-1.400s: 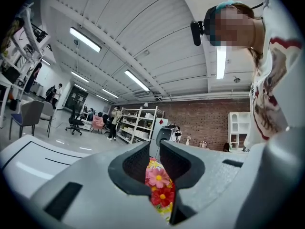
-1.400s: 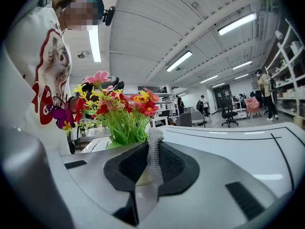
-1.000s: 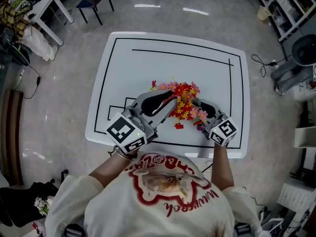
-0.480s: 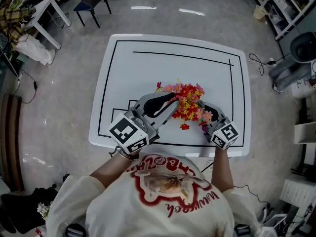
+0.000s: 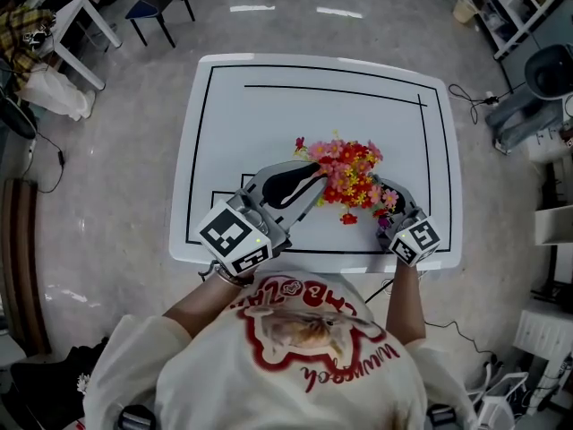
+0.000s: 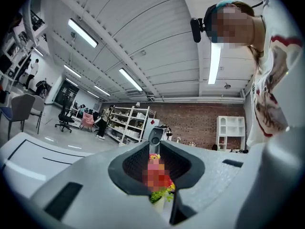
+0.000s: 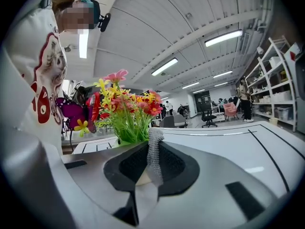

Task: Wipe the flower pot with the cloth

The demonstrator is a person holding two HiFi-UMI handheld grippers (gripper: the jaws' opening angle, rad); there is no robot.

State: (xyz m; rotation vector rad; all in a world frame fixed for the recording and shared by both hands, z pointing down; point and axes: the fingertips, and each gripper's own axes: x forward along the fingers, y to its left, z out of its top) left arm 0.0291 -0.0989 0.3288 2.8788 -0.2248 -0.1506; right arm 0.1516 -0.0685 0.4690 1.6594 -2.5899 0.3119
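1. One flower pot (image 6: pixel 160 204) to wipe, right of centre on the white table (image 5: pixel 269 106) and closer to the near edge than the far. Hidden from above under its red, pink and yellow flowers (image 5: pixel 345 170); seen only as a pale sliver below green leaves in the left gripper view.
2. Left gripper (image 5: pixel 312 179) in from the near left, jaws drawn together with stems and that sliver caught in their hollow. Probably there to steady the pot against rubbing.
3. Right gripper (image 5: pixel 383 195) just beside the blooms on the near right, jaws clamped on a grey mesh cloth (image 7: pixel 154 149) standing up from the tips. Apparently kept low to reach the pot wall beneath the foliage.
4. Little room nearward, with the table's near edge and the person's torso (image 5: pixel 295 348) close behind both grippers. Right edge not far off either.
5. Plenty of bare table far and left, crossed only by black lines (image 5: pixel 331 90). Safer to shift or turn the pot that way.
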